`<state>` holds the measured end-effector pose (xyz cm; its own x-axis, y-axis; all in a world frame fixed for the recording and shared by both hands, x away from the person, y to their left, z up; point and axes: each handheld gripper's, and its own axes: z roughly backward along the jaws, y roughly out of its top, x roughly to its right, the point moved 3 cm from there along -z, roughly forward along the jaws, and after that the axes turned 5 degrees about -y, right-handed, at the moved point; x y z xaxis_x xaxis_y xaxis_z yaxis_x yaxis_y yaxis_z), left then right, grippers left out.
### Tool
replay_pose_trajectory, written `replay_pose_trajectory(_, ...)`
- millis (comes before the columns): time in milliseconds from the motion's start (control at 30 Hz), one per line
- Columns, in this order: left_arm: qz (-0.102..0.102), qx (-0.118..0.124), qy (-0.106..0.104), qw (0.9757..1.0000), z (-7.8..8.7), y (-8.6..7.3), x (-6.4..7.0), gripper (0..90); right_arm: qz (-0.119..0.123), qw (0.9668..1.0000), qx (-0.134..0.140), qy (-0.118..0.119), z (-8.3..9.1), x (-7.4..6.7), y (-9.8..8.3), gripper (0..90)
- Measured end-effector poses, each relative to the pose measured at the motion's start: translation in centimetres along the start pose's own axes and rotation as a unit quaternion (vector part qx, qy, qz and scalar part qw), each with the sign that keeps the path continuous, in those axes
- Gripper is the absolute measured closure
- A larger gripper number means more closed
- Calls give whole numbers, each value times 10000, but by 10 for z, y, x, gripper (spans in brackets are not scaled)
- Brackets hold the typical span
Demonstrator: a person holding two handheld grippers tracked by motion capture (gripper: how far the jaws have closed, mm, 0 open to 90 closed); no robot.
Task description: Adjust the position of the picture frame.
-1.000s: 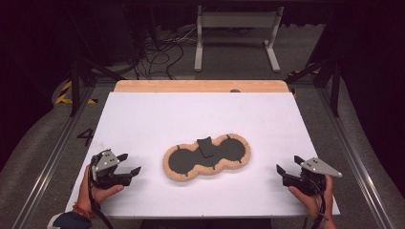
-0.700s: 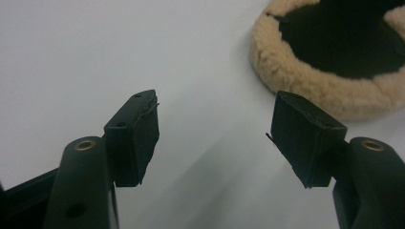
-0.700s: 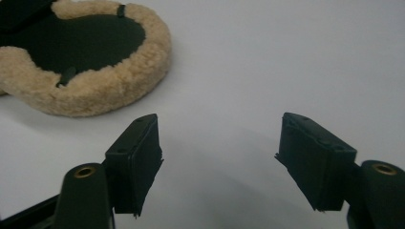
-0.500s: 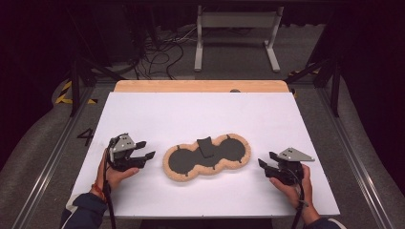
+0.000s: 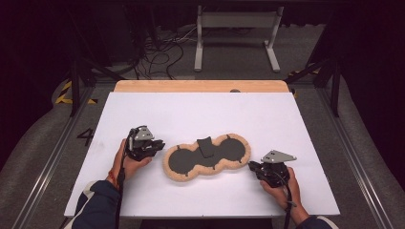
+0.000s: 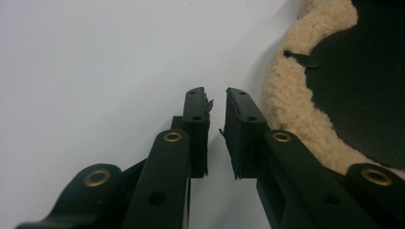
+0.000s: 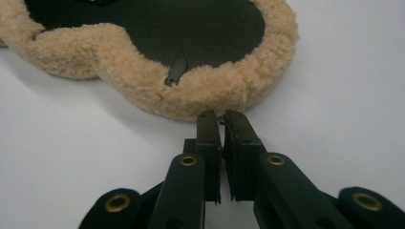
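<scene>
Fleece pad [image 5: 206, 155] lies mid-frame on the white bench [image 5: 191, 114]; a "4" [image 5: 86, 137] marks the floor at left. Left tool [image 5: 155, 144] just closing, a slim gap left, empty; right tool [image 5: 252, 166] together, empty.

A woolly, tan fleece rim [image 5: 191, 172] is seen around the pad's [image 5: 179, 160] matt black, smooth inner faces. The bench [image 5: 191, 114] is covered in smooth, matt white sheet, with bare wood at its far edge. The fingers [image 6: 197, 124] appear matt black plastic with brass-coloured rivets.

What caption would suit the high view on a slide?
Two hand-held grippers, left and right, close in on either end of a fleece-edged black pad on a white table.
</scene>
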<state>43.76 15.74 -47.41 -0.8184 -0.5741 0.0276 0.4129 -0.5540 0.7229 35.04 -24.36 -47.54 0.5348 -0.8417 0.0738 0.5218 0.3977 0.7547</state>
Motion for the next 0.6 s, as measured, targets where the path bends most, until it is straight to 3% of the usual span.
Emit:
replay_pose_trajectory(267, -194, -194, -255, 9993, -8, -1, 8, 821, -19, 9999, -81, -56, -9, -3, 5, 866)
replay_pose_trajectory(467, -70, -159, -412, 9990, -8, -5, 9, 853, 1, 9999, -95, -54, -9, -3, 5, 869)
replay_pose_trajectory(567, -66, -180, -436, 9989, -8, -5, 11, 866, -19, 10000, -88, -25, -9, -2, 5, 872)
replay_pose_trajectory(600, -155, -209, -425, 9988, -7, -5, 12, 866, -21, 10000, -88, -31, -9, -2, 5, 875)
